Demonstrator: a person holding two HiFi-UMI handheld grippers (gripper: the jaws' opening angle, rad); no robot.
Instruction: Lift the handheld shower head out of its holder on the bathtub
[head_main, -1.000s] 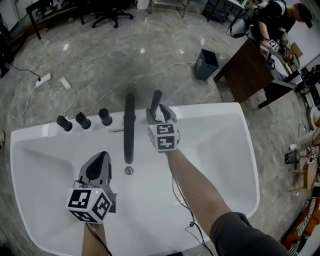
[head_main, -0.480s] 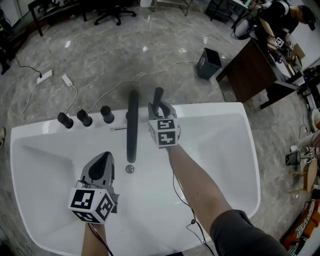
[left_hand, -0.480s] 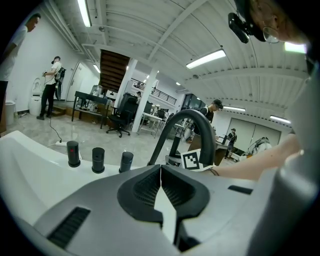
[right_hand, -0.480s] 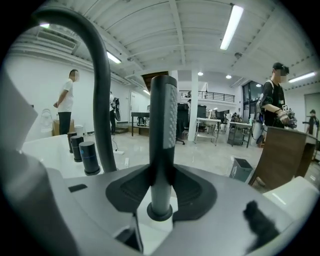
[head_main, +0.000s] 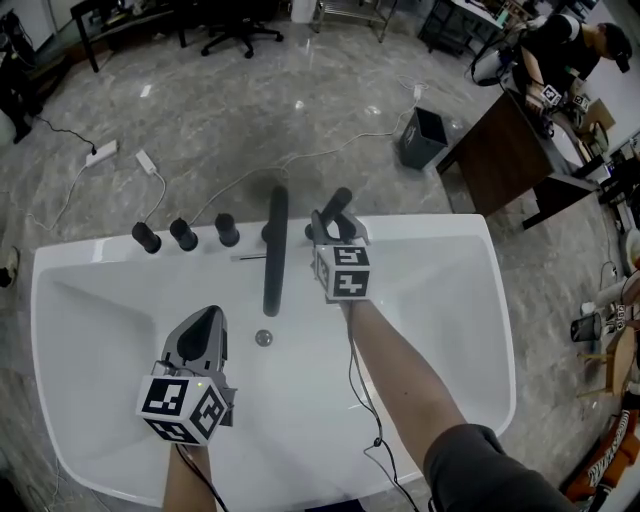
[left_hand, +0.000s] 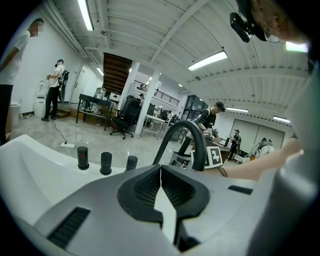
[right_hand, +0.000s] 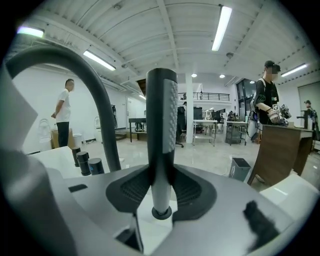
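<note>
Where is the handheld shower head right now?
The shower head sits at the far rim of the bathtub in the head view, just right of the curved black spout, between the closing jaws of the right gripper.

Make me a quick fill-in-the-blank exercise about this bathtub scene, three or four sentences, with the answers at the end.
The bathtub is ____ in colour. ____ black knobs stand left of the spout. The left tool has its jaws ____, with nothing between them. In the head view the shower head stands to the ____ of the spout.
Missing words: white; three; shut; right.
</note>
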